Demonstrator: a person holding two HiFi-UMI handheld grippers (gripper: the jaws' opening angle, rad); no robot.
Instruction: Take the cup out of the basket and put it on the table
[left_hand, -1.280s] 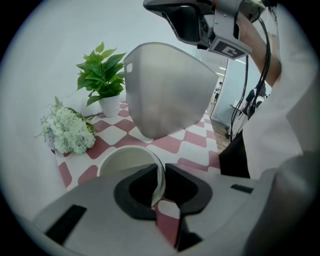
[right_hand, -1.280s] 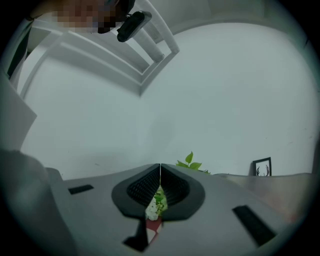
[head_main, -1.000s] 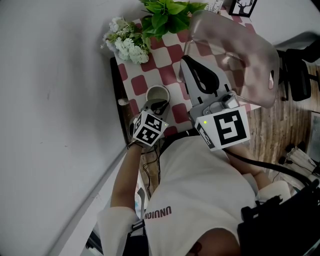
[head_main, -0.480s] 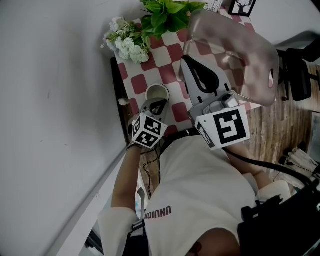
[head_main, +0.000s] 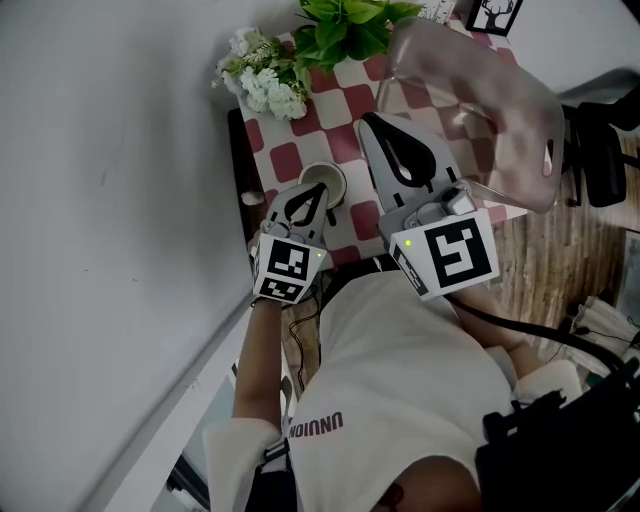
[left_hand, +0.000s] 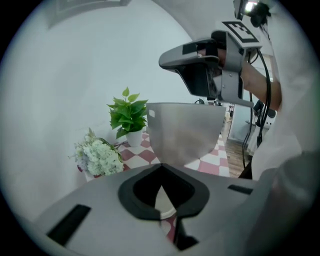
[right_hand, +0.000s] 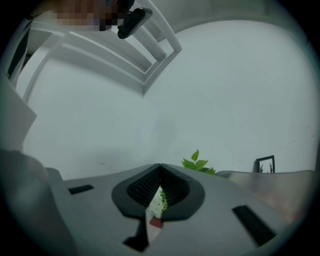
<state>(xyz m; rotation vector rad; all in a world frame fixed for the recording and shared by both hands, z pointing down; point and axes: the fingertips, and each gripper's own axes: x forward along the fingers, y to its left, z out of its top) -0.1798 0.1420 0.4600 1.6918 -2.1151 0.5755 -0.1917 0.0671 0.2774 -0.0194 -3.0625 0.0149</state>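
Head view: flat, soft indoor light, muted colours, weak shadows. The white wall (head_main: 120, 200) at 9 o'clock is evenly lit. The basket (head_main: 480, 90) at 1 o'clock looks hazy and smeared. The corner at 5 o'clock is dark and underexposed.

Both gripper views: heavy fisheye, black vignette round the rim, lines bowed toward the edges.

Left gripper view: left gripper (left_hand: 161, 170) at 6 o'clock is close to the lens and soft; plant (left_hand: 128, 114) fairly sharp.

Right gripper view: cool bluish cast, bright plain wall; right gripper (right_hand: 160, 167) at 6 o'clock is blurred.
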